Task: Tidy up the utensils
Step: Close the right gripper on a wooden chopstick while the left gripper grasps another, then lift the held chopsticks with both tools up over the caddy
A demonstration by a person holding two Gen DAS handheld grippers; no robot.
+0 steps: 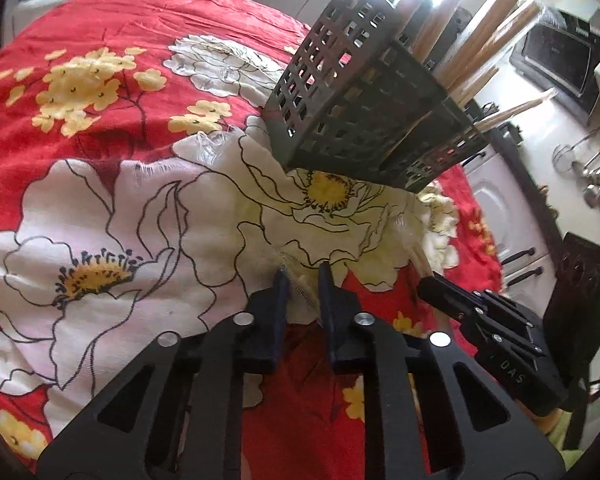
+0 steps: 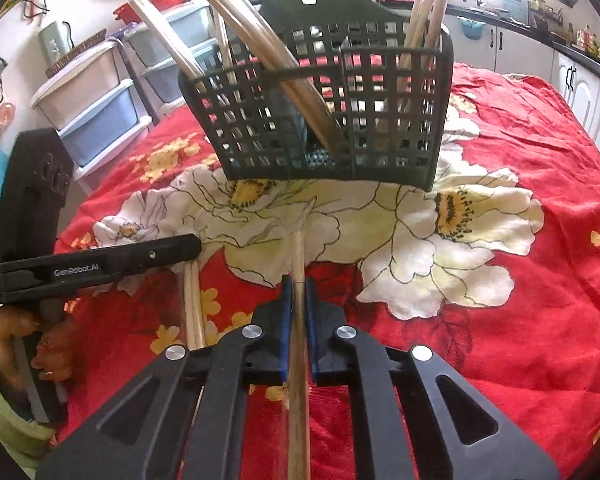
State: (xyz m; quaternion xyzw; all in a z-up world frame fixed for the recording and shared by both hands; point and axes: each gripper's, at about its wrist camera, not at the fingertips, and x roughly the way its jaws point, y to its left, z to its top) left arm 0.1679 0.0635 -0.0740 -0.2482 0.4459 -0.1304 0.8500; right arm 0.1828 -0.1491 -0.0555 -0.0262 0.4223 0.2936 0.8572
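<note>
Right fingers: clamped on a wooden stick — it lies in front of the basket.
Left fingers: pinched together on the floral cloth.
Loose sticks: left of mine.
Basket: upright, holding sticks.

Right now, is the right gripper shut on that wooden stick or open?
Shut on it. The right gripper has both blue pads against the wooden stick, which lies on the floral cloth.
</note>
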